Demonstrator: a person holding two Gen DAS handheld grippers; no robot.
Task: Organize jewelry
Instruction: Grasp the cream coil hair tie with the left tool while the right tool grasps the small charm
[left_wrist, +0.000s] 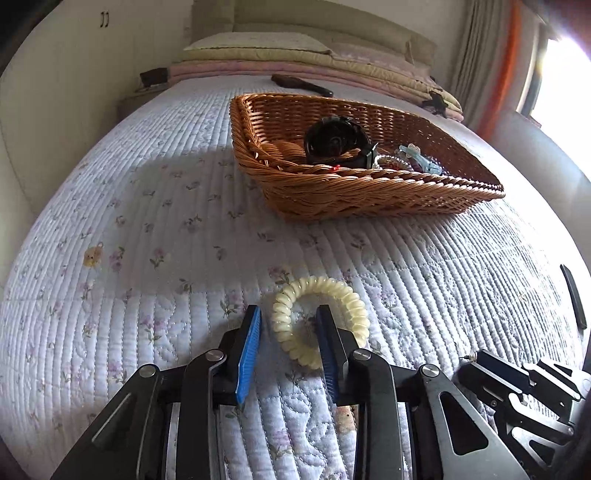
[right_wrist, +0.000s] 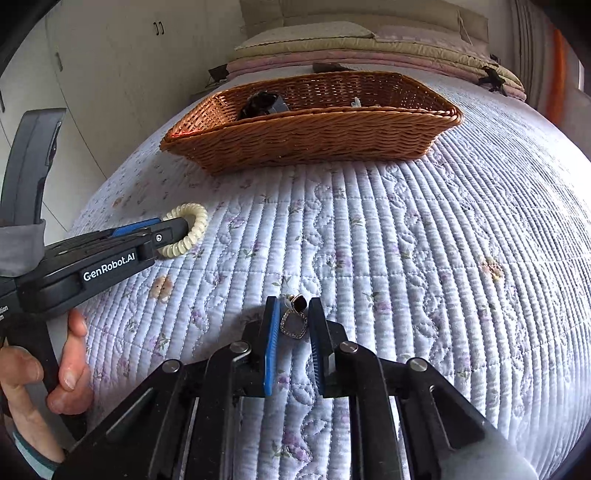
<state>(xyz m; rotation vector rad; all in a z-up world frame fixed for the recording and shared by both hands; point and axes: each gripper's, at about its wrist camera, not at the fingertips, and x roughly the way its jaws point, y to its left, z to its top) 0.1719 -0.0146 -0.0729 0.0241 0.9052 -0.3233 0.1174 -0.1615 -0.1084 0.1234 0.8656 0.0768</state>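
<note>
A cream spiral hair tie (left_wrist: 320, 320) lies on the quilted bedspread. My left gripper (left_wrist: 290, 314) is open, its fingers set on either side of the tie's left part, one finger inside the ring; the tie also shows in the right wrist view (right_wrist: 189, 232). My right gripper (right_wrist: 293, 306) is open around a small earring (right_wrist: 294, 318) with a black stone and a sparkly ring, lying on the quilt. A wicker basket (left_wrist: 354, 192) stands further back, holding a black watch (left_wrist: 338, 139), a light blue hair clip (left_wrist: 419, 157) and other small pieces.
The basket also shows in the right wrist view (right_wrist: 314, 136). Folded quilts and a pillow (left_wrist: 258, 44) lie at the head of the bed, with a dark brush (left_wrist: 301, 85) behind the basket. A wardrobe (right_wrist: 110, 74) stands on the left. The bed edge falls away to the right.
</note>
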